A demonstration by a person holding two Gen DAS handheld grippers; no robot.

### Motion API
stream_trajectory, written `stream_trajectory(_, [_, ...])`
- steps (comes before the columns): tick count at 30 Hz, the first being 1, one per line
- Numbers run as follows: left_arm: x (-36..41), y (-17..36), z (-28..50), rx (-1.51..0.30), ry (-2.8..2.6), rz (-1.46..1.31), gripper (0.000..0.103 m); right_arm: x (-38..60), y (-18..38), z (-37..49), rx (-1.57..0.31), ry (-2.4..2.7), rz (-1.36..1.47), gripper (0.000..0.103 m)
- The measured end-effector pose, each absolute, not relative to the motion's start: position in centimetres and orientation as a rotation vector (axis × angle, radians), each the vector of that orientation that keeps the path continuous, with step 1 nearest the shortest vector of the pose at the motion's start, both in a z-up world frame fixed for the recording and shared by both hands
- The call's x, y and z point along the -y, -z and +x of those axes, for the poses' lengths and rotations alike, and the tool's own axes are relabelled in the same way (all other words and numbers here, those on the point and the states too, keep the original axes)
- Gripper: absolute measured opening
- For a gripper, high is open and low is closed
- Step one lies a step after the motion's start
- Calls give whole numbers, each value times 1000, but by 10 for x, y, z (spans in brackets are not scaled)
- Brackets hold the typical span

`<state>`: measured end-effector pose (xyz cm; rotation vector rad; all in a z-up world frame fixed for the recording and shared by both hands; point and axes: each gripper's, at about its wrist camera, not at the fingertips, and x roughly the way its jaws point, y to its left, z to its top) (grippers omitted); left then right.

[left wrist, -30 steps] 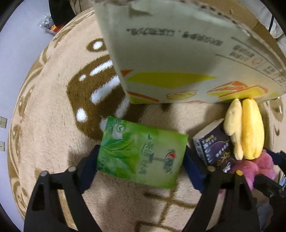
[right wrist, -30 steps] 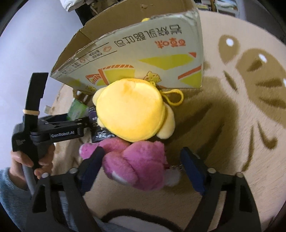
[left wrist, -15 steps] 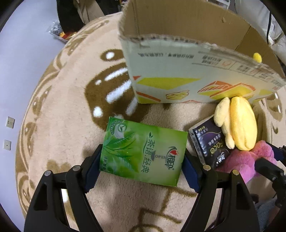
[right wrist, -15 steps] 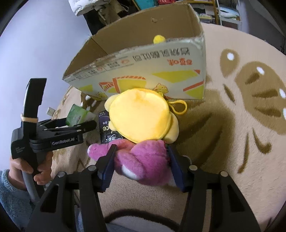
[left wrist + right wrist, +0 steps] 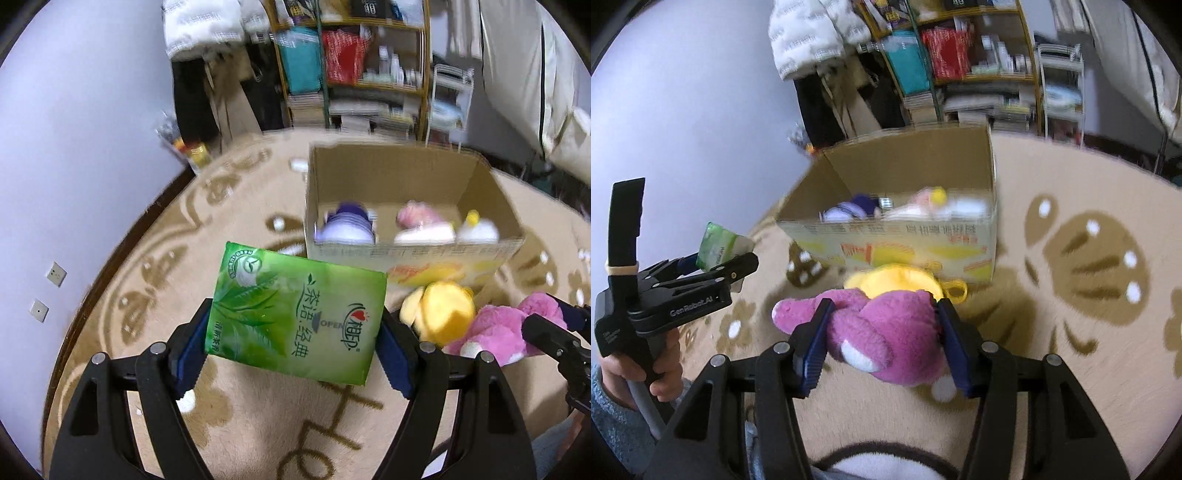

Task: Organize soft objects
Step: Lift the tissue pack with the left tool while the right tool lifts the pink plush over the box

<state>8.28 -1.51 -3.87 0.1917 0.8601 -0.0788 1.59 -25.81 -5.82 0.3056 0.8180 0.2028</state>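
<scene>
My left gripper (image 5: 295, 345) is shut on a green tissue pack (image 5: 297, 314) and holds it above the rug, in front of an open cardboard box (image 5: 406, 254). My right gripper (image 5: 882, 343) is shut on a pink plush toy (image 5: 882, 332), lifted off the rug; it also shows in the left wrist view (image 5: 498, 328). A yellow plush (image 5: 439, 310) lies on the rug against the box front, just beyond the pink toy (image 5: 897, 280). The box (image 5: 905, 236) holds several soft toys, purple, pink and white. The left gripper (image 5: 713, 266) with the green pack (image 5: 718, 247) shows at the left of the right wrist view.
A beige patterned rug (image 5: 184, 258) covers the floor. A white wall (image 5: 74, 147) runs along the left. Shelves with books and bags (image 5: 351, 74) stand behind the box. A bed edge (image 5: 1137, 74) is at the far right.
Both grippers have risen and pulled back from the box. The green pack and the pink plush have lifted off the rug. The right gripper has closed on the pink plush.
</scene>
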Motion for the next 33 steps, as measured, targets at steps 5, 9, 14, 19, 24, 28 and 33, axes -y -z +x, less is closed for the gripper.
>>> stream_trajectory(5, [7,8,74,-731,51,153,79,257,28,12,-662,-148,278,59])
stream_trajectory(9, [8,-7,75,-668,48,169,79,259,13,17,-586,-128,278,59])
stream_trajectory(14, [16,-21,82,-603,58,161,79,265,4,30,-537,-110,284,59])
stream_trajectory(19, [29,-28,97,-569,83,177,79,270,-4,45,-500,-96,271,59])
stream_trajectory(24, [44,-26,116,-566,119,221,79,271,-6,65,-489,-90,248,59])
stream_trajectory(28, [51,-18,129,-586,130,229,79,272,1,80,-503,-90,242,59])
stream_trajectory(33, [60,-2,146,-643,149,219,79,272,14,97,-533,-98,227,59])
